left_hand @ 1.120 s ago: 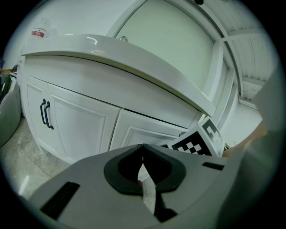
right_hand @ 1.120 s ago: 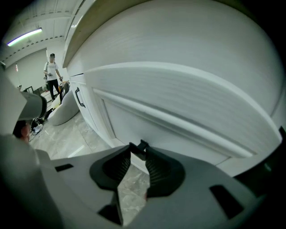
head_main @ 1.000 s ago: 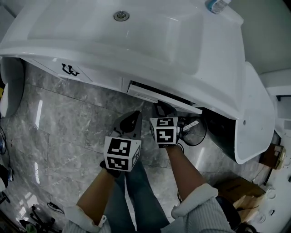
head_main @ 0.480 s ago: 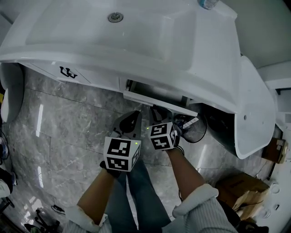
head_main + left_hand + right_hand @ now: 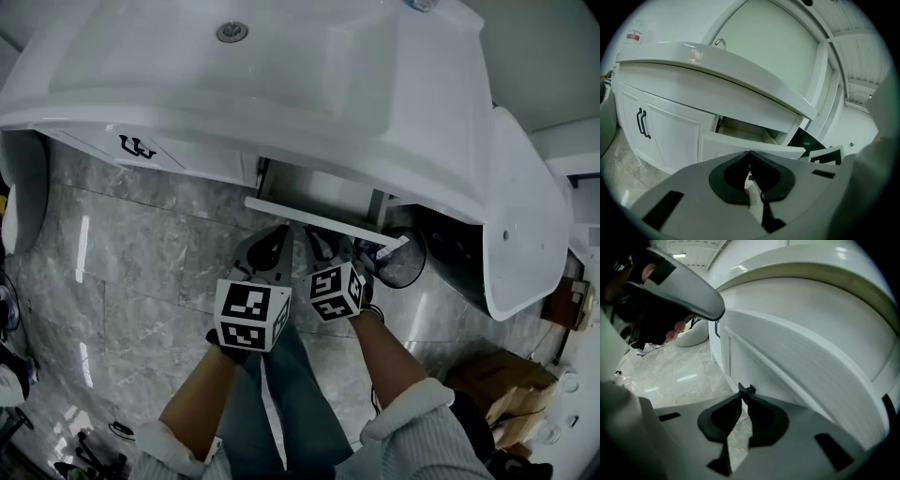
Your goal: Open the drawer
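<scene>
Drawer (image 5: 319, 222) has slid further out from under the sink counter (image 5: 281, 84) than a second back, and the right gripper (image 5: 743, 393) has rolled a bit. Its jaws have just been closing. Tips are pretty much together now with nothing between them, angled down, the drawer front right at its 12 o'clock; can't tell if it touches. Left gripper (image 5: 750, 153) sits at its 9 o'clock, jaws together, empty, forearm stretched forward.
</scene>
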Demonstrator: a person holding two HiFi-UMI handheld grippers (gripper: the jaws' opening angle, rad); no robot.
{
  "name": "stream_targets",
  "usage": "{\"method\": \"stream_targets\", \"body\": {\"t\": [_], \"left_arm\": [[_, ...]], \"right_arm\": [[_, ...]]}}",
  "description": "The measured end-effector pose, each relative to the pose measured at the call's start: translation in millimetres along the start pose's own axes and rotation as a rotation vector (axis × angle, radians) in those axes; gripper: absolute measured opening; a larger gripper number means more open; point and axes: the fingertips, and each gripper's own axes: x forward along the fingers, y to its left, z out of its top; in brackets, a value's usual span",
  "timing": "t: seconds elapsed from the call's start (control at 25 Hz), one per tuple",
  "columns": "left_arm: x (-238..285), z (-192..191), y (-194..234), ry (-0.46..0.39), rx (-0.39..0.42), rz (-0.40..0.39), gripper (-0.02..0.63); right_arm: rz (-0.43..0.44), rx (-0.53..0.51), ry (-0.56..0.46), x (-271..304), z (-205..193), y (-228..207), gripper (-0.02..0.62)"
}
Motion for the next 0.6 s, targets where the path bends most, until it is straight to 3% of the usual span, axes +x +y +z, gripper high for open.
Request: {"method": "stream_targets", "body": {"t": [0.6], "left_arm": [[-14.0,-14.7,-11.6,0.017,0.031,-0.021,0.017]], "right_arm": [[0.01,-0.057,-0.002,-11.7,-13.3,22.8,0.035]]}}
